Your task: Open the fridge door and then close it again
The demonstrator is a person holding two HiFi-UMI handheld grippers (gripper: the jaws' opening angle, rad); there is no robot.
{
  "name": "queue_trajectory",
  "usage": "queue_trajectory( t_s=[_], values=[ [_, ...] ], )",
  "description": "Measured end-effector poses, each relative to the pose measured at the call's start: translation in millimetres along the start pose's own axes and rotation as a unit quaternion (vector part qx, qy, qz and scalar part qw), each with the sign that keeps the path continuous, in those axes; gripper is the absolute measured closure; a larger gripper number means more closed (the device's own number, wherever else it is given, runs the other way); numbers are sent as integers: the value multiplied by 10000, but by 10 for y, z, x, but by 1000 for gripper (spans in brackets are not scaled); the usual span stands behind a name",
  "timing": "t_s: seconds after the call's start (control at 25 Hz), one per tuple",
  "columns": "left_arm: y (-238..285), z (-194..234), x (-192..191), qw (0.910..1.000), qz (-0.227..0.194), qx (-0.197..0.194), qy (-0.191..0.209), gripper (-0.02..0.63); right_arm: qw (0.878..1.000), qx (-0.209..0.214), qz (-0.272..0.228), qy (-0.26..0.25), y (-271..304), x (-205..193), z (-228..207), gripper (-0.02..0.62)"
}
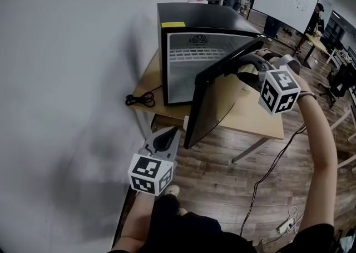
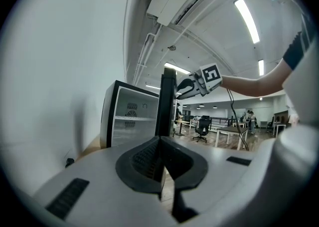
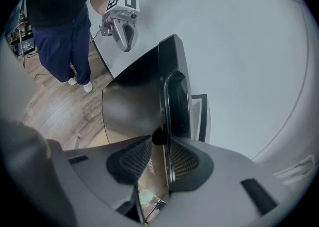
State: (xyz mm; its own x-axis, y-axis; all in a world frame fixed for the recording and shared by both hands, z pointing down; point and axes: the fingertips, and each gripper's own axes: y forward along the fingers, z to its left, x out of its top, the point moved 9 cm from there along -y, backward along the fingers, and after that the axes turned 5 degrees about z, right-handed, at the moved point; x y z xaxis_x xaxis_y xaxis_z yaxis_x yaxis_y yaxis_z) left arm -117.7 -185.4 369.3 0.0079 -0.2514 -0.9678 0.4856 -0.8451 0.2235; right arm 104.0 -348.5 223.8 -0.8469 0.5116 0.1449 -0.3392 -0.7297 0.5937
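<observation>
While clamping the top edge of the door (image 1: 210, 104), holds the right gripper (image 3: 159, 138) narrow, pads closed on that thin edge. Has the door standing about halfway out from the black fridge (image 1: 194, 15) (white lining and a shelf in plain sight), set on a wooden table (image 1: 258, 115) against a white wall (image 1: 67, 79). Hangs the left gripper (image 2: 159, 140) low before the table, well apart from the door, jaws pressed together, empty.

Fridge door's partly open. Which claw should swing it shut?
Right. The right claw grips the fridge door at its top edge. The left claw is shut, empty and low, apart from the door.
</observation>
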Motion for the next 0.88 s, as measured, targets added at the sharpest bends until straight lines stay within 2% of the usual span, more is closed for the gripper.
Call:
queue_trajectory(
  t_s=[0.44,0.76,0.88],
  values=[
    [217,353,114,10000,11,-40,-7,600,9994,-51,97,343,403,198,-362,500],
    [421,631,188,10000,-46,-38,-33,598,9969,3,383,692,762,264,-582,500],
    [493,739,207,10000,-70,-59,-39,600,9956,-99,513,779,867,295,-676,497]
  ],
)
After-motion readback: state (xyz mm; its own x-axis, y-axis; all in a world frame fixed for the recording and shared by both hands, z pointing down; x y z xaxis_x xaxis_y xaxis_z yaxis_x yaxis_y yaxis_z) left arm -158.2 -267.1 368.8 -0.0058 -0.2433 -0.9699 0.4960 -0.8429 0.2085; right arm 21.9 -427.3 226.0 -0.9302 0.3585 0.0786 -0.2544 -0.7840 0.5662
